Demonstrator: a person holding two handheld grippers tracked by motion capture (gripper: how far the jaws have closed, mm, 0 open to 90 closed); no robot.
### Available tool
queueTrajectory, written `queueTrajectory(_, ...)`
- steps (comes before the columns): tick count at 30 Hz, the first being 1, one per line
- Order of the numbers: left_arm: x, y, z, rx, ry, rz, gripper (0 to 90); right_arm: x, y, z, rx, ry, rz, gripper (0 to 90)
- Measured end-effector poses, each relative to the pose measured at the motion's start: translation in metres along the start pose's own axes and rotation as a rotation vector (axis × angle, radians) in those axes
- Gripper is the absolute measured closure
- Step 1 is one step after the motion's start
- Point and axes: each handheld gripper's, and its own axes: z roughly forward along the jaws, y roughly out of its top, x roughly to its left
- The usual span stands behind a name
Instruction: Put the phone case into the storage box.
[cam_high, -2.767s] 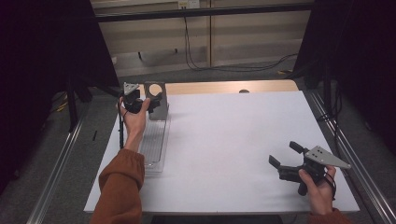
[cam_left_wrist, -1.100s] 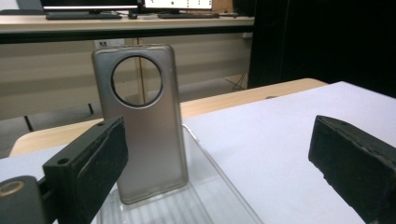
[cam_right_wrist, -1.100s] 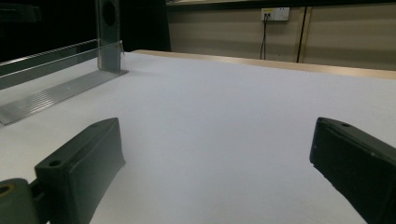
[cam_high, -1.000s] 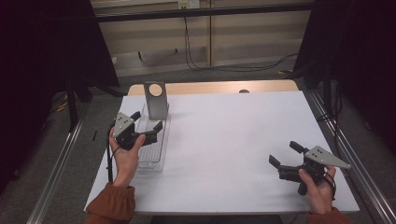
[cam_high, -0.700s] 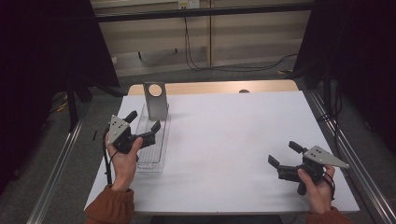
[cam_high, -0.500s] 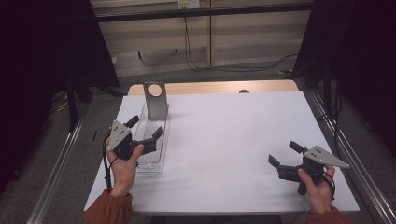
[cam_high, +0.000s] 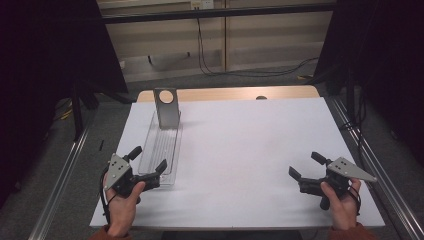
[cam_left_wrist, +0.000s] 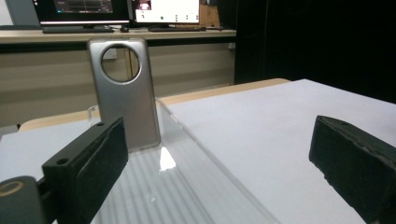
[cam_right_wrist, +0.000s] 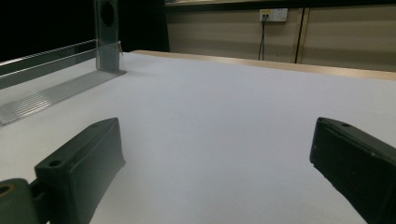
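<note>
A grey metal phone case with a round hole stands upright at the far end of a clear ridged tray. My left gripper hovers open over the tray's near end, its jaws wide apart and holding nothing. Seen from the left gripper view, the case rises ahead on the tray, well beyond the gripper. My right gripper is open and holds nothing, near the table's front right. From the right gripper view, the case and tray lie far off to the left of the gripper.
A white sheet covers the table, with a wooden strip along its far edge. Metal rails run along both sides of the table. Cables lie on the floor beyond.
My left gripper has drawn back from the case at the tray's far end to the near end, leaving the case standing upright. The right gripper has stayed put.
</note>
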Motion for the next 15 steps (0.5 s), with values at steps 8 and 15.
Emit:
queueTrajectory(8, 0.009, -0.013, -0.018, 0.020, 0.063, -0.024, 3.9, -0.001, -0.001, -0.004, 0.004, -0.006, -0.014, 2.1)
queueTrajectory(15, 0.010, -0.021, -0.031, 0.048, 0.085, -0.032, 3.1, 0.000, -0.002, -0.008, 0.002, -0.010, -0.012, 2.1)
